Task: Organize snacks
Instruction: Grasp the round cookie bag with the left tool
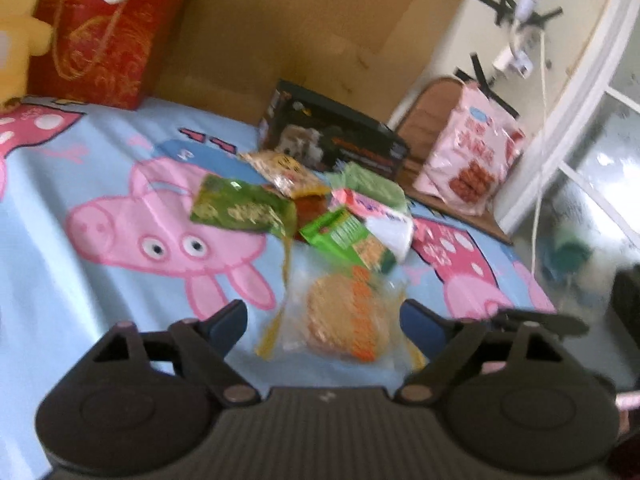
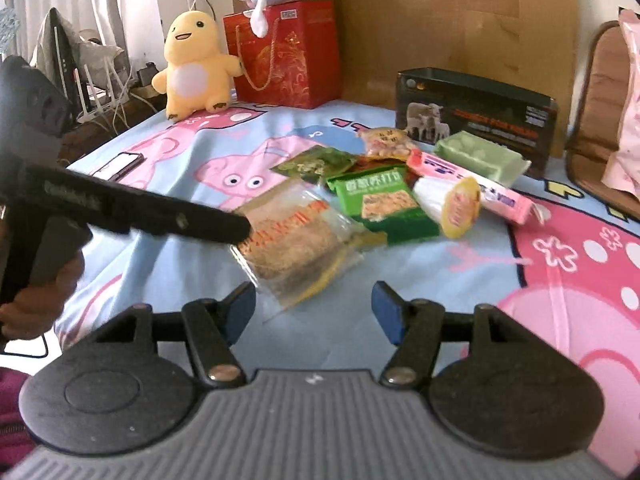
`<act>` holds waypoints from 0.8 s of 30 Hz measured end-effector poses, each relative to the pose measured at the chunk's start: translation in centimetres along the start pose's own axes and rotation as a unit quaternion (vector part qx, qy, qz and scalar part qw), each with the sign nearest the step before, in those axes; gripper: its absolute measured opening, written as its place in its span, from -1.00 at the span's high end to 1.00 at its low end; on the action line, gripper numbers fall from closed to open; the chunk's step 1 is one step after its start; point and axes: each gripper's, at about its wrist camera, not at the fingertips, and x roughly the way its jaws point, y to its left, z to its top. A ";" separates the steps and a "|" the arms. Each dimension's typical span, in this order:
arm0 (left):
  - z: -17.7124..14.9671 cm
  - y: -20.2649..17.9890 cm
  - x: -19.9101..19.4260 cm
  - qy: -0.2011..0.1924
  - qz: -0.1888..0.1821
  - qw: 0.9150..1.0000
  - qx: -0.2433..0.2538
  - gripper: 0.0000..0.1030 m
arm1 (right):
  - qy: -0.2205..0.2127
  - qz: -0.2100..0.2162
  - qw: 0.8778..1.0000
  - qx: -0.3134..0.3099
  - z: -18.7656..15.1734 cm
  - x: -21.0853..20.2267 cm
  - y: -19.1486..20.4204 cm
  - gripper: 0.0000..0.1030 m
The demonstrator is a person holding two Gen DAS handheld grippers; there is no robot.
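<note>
A clear packet of orange-brown crackers (image 1: 344, 320) lies on the cartoon-pig cloth just ahead of my open left gripper (image 1: 324, 320), between its blue-padded fingers and untouched by them. In the right wrist view the same packet (image 2: 296, 240) lies with the left gripper's black finger (image 2: 192, 216) over its left edge. My right gripper (image 2: 314, 308) is open and empty just short of the packet. Behind lie a bright green packet (image 2: 376, 204), a dark green one (image 2: 316, 164), a pink bar (image 2: 472, 184), a pale green box (image 2: 480, 156) and a yellow-ended white pack (image 2: 448, 200).
A black box with lamb pictures (image 2: 476, 116) stands behind the pile. A red gift bag (image 2: 288, 52) and a yellow plush toy (image 2: 192, 64) stand at the far left by a cardboard wall. A large pink snack bag (image 1: 472, 156) rests on a chair at right.
</note>
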 end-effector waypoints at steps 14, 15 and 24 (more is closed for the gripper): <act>-0.4 -0.3 2.1 0.027 0.007 1.000 0.014 -0.41 | 0.004 -0.006 0.999 -0.031 0.4 2.7 1.9 -0.36; -0.5 -0.6 2.2 0.029 0.005 0.999 0.021 -0.33 | 0.001 -0.009 0.999 -0.033 0.5 2.9 2.0 -0.36; -1.0 -1.8 1.1 0.027 -0.033 0.999 0.018 -0.09 | -0.019 -0.002 0.999 -0.037 0.9 2.6 2.3 -0.19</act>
